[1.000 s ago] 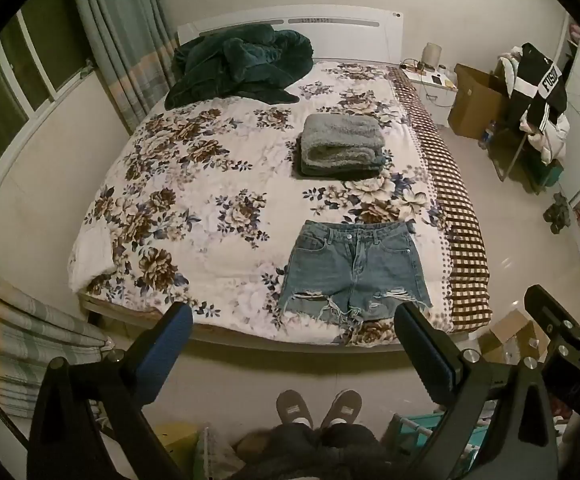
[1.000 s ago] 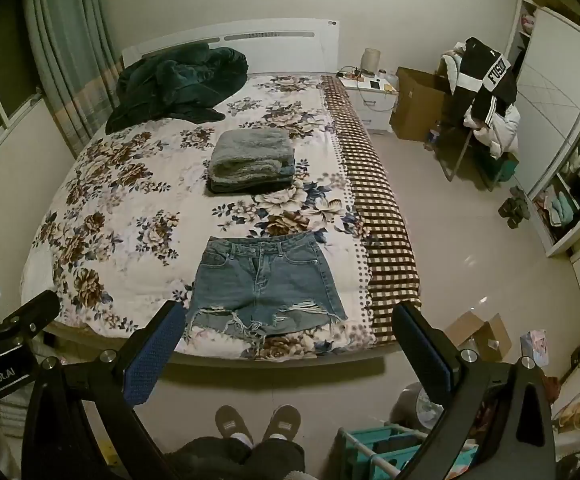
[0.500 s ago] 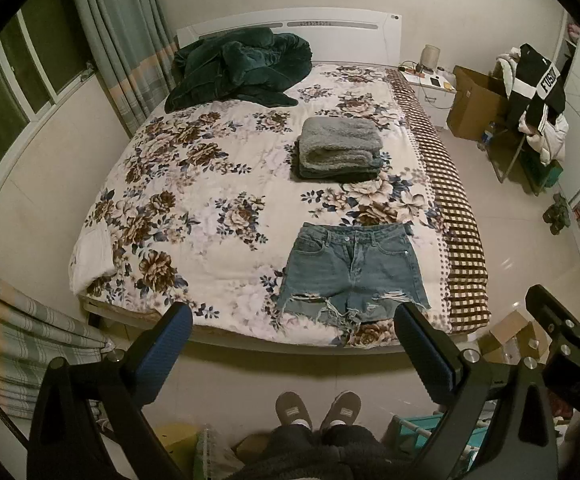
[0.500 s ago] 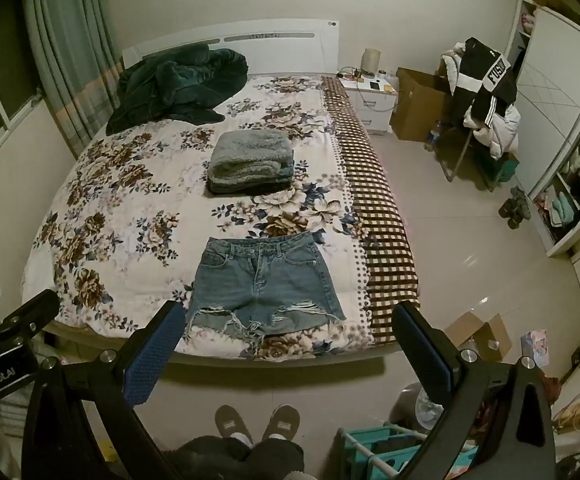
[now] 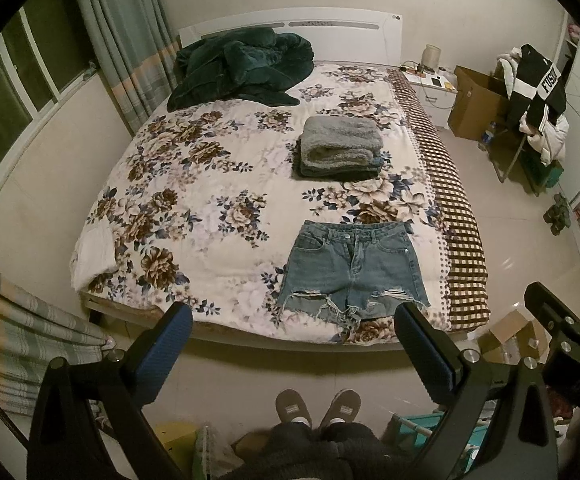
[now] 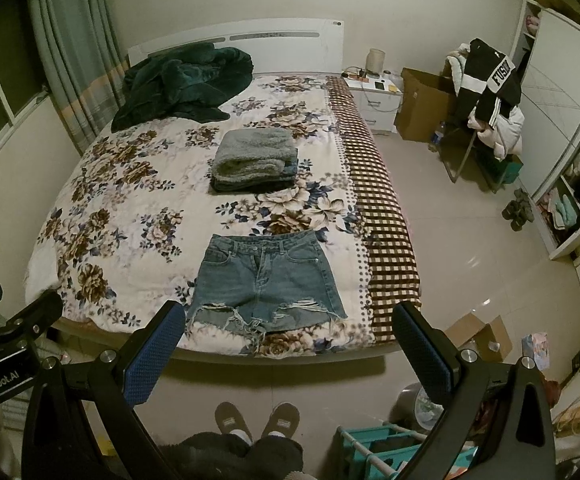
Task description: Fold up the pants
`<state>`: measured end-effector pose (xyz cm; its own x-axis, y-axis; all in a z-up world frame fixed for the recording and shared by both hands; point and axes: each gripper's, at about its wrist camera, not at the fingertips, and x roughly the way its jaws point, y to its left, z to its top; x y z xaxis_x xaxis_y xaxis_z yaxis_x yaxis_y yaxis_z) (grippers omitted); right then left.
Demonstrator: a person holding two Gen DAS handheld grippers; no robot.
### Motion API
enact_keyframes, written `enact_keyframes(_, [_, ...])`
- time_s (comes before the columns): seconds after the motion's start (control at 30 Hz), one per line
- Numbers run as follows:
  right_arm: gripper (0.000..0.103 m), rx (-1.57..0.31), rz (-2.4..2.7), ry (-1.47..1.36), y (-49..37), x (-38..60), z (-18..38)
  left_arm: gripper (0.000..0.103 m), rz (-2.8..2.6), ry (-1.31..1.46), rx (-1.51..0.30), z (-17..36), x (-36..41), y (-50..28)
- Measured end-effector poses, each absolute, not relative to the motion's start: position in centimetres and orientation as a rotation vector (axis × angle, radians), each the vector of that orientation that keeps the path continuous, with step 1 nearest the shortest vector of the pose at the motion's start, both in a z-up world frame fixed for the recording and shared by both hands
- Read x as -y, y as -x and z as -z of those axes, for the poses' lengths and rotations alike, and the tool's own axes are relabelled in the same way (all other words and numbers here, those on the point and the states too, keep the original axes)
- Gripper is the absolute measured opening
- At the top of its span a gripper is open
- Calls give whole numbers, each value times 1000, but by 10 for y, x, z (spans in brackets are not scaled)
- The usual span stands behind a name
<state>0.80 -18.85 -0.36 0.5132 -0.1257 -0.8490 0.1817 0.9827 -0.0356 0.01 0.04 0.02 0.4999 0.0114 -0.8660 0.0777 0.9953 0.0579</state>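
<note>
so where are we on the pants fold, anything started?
Done: the denim shorts lie spread flat, unfolded, near the foot of the bed; a folded stack sits further up. In hand: nothing; the left gripper and right gripper are both open, short of the bed. Left: every fold.

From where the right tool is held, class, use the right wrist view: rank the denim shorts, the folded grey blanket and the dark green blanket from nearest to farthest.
1. Denim shorts: at the bed's near edge, just beyond the right tool.
2. Folded grey blanket: mid-bed, behind the shorts.
3. Dark green blanket: heaped at the headboard, far left.
</note>
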Motion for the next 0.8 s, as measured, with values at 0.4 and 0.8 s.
enact_keyframes(0.4, [103, -1015, 182, -65, -4, 182, 5, 103, 40, -95, -1048, -4, 0, 1])
enact_keyframes(0.8, [103, -1015, 182, -66, -3, 185, 6, 103, 38, -96, -1049, -16, -2, 11])
